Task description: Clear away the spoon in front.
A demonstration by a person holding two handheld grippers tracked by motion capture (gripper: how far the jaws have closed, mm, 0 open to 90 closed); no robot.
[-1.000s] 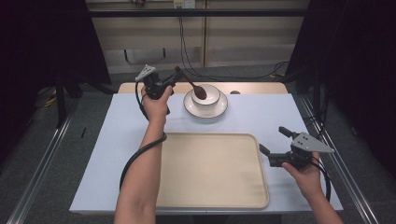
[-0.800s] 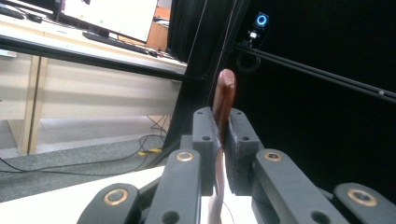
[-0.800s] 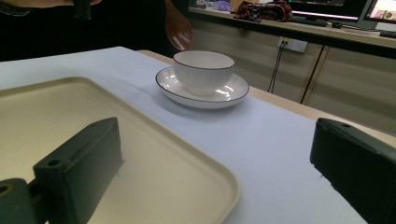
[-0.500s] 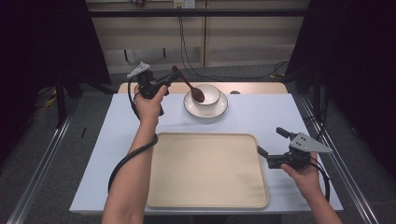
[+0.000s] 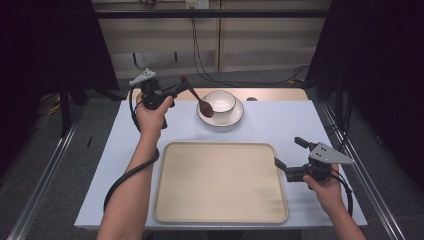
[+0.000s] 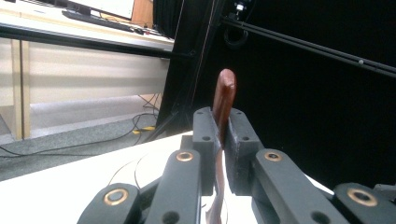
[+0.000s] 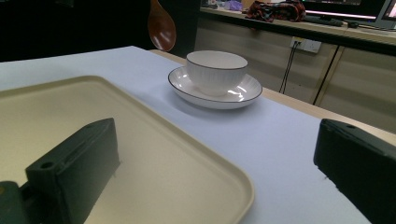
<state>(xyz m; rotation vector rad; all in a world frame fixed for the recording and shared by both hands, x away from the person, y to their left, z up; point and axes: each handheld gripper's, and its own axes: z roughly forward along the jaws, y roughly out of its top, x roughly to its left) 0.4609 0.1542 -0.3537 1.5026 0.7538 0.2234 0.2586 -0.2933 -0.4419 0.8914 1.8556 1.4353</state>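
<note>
At the far left of the table, the person's left arm stretches well forward from the near edge, the forearm running up past the left rim of the tray (image 5: 165,200). The left hand (image 5: 150,116) is raised above the tabletop with the left gripper (image 5: 176,90) held roughly level, its jaws pointing right toward the crockery. Those jaws are clamped on the handle of a brown wooden spoon (image 5: 200,101); in the left gripper view the handle (image 6: 224,100) stands up between the two pressed-together pads. The spoon slants down to the right, its bowl hanging over the left edge of the saucer (image 5: 235,118); whether it touches is unclear. A white cup (image 5: 220,101) sits on that saucer, at the far middle of the table.

The beige tray lies bare in the near middle. Just beside its right rim, the right hand (image 5: 325,187) rests low near the table, its wrist coming in from the near right corner. The right gripper (image 5: 290,157) points left and far, its jaws spread wide with nothing between them, one over the tray's edge.
</note>
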